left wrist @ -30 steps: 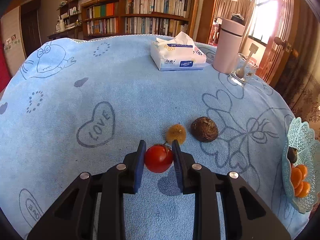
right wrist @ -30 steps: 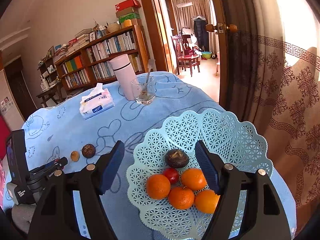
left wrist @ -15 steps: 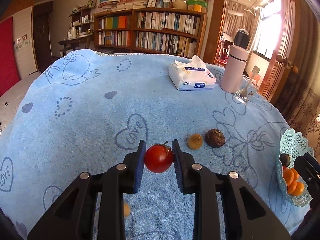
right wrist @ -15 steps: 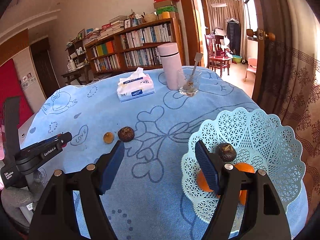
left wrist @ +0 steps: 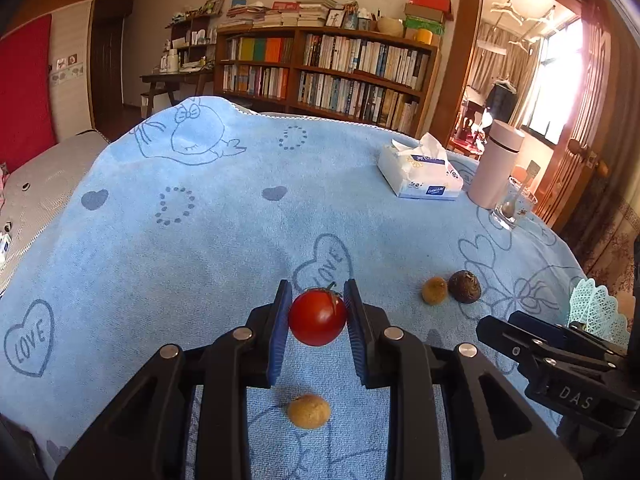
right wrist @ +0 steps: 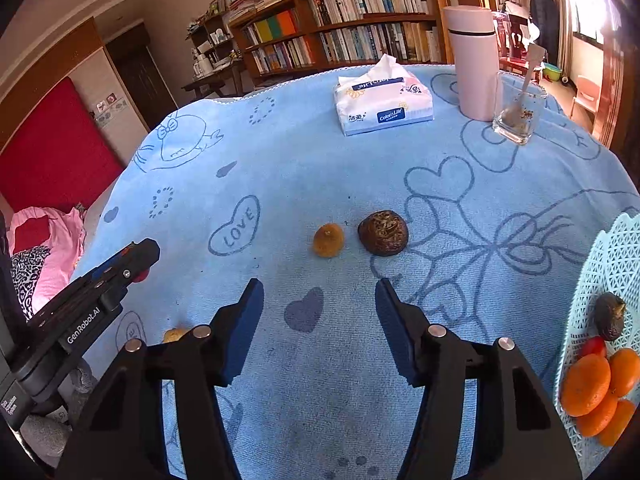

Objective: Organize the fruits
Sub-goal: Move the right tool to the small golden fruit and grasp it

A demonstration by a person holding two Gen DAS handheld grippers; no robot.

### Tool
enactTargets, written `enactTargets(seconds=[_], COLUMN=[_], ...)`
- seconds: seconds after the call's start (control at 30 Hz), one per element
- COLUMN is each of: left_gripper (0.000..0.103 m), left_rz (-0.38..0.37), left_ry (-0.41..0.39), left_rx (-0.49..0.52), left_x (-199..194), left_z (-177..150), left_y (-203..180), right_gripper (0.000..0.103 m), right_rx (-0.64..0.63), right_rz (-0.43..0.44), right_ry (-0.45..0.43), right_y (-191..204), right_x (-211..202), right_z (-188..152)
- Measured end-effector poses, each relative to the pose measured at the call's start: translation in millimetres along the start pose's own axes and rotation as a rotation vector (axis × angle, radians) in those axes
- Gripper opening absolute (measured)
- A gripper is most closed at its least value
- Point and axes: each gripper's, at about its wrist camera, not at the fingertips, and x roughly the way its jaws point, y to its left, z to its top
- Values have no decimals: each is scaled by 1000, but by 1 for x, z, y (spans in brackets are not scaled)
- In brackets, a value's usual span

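Observation:
My left gripper [left wrist: 317, 312] is shut on a red tomato [left wrist: 317, 317] and holds it above the blue cloth. A small yellow-brown fruit [left wrist: 308, 411] lies on the cloth below it. A second small yellow fruit [right wrist: 328, 239] and a dark brown wrinkled fruit [right wrist: 383, 233] lie side by side ahead of my right gripper [right wrist: 319, 300], which is open and empty. The light blue lattice basket [right wrist: 616, 256] at the right edge holds several oranges [right wrist: 586, 385], a small red fruit and a dark fruit. The left gripper also shows in the right wrist view [right wrist: 132, 260].
A tissue pack [right wrist: 383, 101], a pink flask [right wrist: 474, 62] and a glass with a spoon [right wrist: 518, 114] stand at the far side of the table. The blue cloth [right wrist: 360, 168] covers the table. A bookshelf stands behind.
My left gripper has lifted and pulled back left with the tomato. My right gripper has swung left, away from over the basket toward the two fruits on the cloth.

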Motion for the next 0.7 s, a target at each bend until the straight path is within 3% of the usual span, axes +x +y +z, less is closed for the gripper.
enactTargets(seconds=[0.07,0.37,0.63,0.7], left_gripper=[27,27,27,27], left_rz=[3,-25,-34,-32], left_ry=[-3,4,11,14], left_rx=[-15,-52,-65,-66], left_x=[-1,-4,-4,-3], left_z=[0,-2,-2,-2], left_y=[6,21,24,24], right_gripper=[51,50,38,28], right_rx=[6,-24,-72,-104], right_rz=[4,-103,-215,-245], right_ry=[29,50,64,54], right_y=[4,10,14,17], right_x=[14,59,89,90], right_z=[5,25,30,29])
